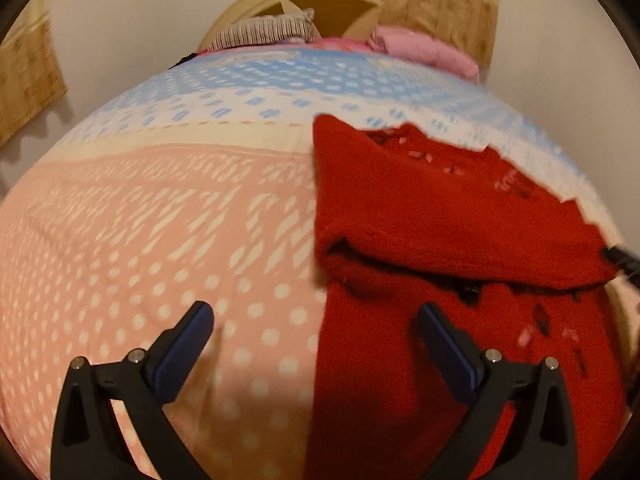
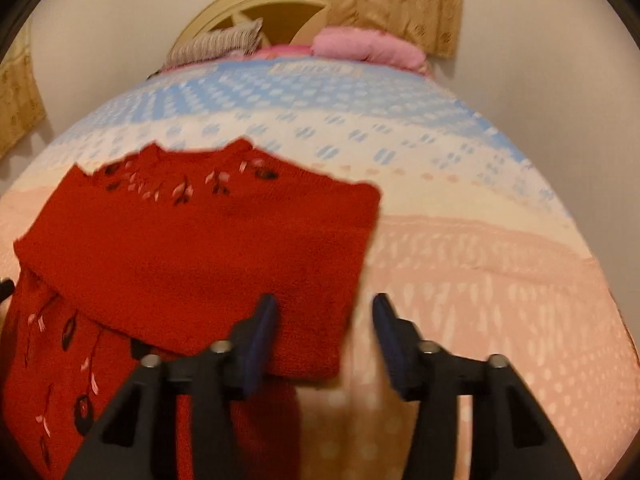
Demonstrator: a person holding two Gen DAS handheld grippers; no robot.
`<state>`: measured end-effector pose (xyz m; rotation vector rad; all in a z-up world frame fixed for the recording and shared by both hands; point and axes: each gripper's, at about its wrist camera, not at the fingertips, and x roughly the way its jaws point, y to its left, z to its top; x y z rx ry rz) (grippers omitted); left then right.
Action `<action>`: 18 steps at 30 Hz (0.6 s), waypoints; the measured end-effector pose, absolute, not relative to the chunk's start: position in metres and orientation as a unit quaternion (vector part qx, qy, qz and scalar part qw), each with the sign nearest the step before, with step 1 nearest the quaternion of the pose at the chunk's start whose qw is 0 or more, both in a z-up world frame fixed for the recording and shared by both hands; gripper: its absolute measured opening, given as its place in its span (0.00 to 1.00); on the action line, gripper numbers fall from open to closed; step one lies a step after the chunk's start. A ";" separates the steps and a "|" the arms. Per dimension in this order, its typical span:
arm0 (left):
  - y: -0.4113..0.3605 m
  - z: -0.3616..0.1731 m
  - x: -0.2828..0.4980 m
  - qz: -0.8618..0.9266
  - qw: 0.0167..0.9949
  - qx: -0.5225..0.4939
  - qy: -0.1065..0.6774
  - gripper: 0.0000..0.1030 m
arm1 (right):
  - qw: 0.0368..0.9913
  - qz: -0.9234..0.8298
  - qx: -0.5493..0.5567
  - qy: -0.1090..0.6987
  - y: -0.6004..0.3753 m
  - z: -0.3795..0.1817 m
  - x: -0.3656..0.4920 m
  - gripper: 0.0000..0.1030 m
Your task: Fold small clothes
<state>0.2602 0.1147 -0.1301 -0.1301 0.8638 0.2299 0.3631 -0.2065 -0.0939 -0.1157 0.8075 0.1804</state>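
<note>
A small red knitted sweater (image 1: 440, 220) with pink and black embroidery lies on the bed, its upper part folded down over the lower part. In the right wrist view the sweater (image 2: 192, 248) fills the left half. My left gripper (image 1: 316, 320) is open and empty, hovering over the sweater's left edge near its lower part. My right gripper (image 2: 324, 312) is open and empty, straddling the sweater's right edge just above the fold. A dark bit of the right gripper (image 1: 624, 260) shows at the far right of the left wrist view.
The bedspread (image 1: 160, 240) is pink with white dots near me and blue-patterned farther away. Pink pillows (image 2: 368, 46) and a striped cloth (image 2: 216, 46) lie at the cream headboard (image 2: 248, 4). Beige curtains (image 2: 400, 0) hang on the wall behind.
</note>
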 end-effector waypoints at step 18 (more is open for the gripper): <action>0.173 -0.150 0.259 0.197 0.871 -0.119 0.434 1.00 | 0.891 0.227 -0.001 0.394 -0.160 -0.097 0.331 0.65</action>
